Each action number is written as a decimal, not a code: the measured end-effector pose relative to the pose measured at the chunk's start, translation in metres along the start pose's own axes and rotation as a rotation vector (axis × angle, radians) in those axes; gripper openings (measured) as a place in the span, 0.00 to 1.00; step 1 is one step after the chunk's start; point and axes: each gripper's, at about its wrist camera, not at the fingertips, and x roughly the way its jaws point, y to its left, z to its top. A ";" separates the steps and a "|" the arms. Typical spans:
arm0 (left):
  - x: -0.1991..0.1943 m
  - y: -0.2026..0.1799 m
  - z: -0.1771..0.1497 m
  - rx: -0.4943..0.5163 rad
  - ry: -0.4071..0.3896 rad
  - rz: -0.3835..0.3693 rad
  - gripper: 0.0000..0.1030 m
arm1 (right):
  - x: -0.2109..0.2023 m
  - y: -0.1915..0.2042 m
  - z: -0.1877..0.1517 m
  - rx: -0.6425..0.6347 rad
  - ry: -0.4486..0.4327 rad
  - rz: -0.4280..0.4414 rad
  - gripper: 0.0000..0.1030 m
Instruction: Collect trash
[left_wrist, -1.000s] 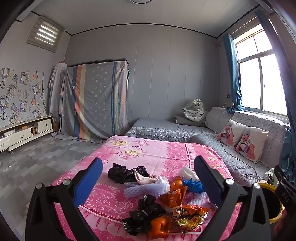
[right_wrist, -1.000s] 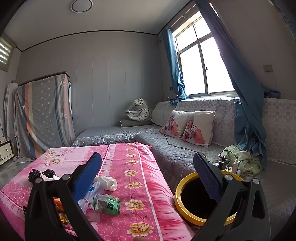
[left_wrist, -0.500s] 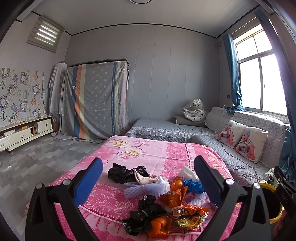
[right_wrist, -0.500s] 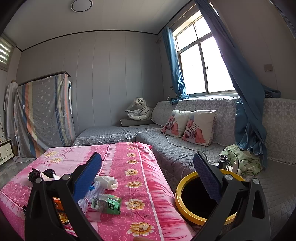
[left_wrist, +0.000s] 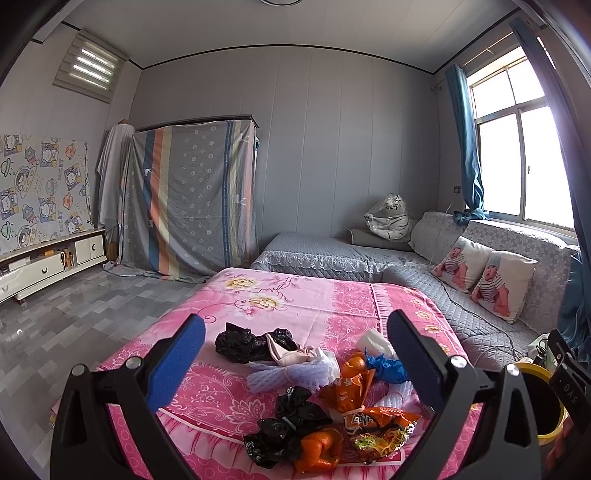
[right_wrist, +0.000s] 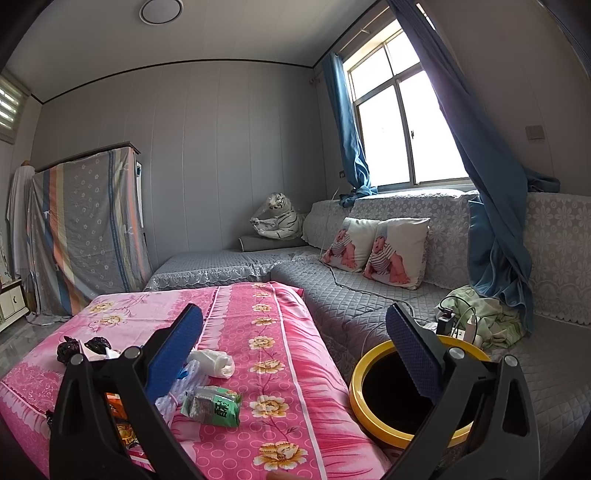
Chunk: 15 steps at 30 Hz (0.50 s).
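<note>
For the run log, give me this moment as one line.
left claw: open, empty | right claw: open, empty | trash: on table | bin: beside table

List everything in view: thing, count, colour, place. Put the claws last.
black plastic bags: two clumps, black, far and near ends of the pile
foam net: one, pale lilac, pile middle
snack wrappers: several, orange, near edge of the pile
blue bag: one, blue, right of the pile
white wad: one, white, on the cloth beyond the carton
green carton: one, green, crushed, near the bin side
pink cloth: one, pink floral, covering the table
bin: one, yellow rim, black inside, right of the table
cushions: two, baby print, on the grey sofa
toy tiger: one, white, sofa corner
left claw: open, empty
right claw: open, empty
</note>
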 end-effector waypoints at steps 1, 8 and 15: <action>0.000 0.000 0.000 -0.001 0.001 0.000 0.92 | 0.000 0.000 0.000 0.000 0.000 0.000 0.92; 0.000 0.001 0.000 -0.001 -0.001 -0.001 0.92 | 0.000 -0.001 0.000 0.001 0.001 0.000 0.92; 0.001 0.000 0.000 0.000 0.003 -0.003 0.92 | 0.000 -0.001 0.000 0.001 0.001 0.000 0.92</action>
